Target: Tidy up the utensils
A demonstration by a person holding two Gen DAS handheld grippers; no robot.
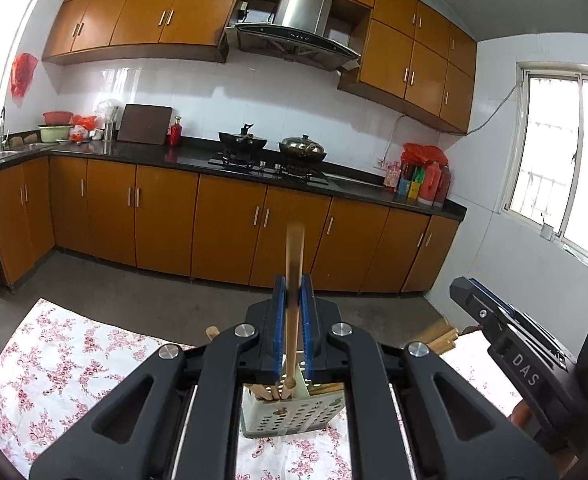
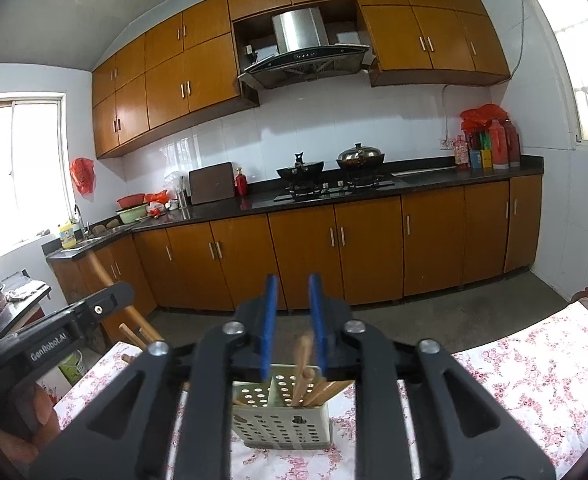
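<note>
Wooden chopstick (image 1: pixel 292 312) stands near-upright, clamped in our left gripper (image 1: pixel 292 300), its lower end already in the perforated utensil holder (image 1: pixel 294 416) directly below; our right gripper (image 2: pixel 294 316) hangs parted and empty over the same holder.

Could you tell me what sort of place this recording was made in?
Most likely a home kitchen: a black gas hob carrying a black wok and a lidded steel pot, a steel extractor hood above it, and orange-brown wooden cabinets under a dark stone worktop.
</note>
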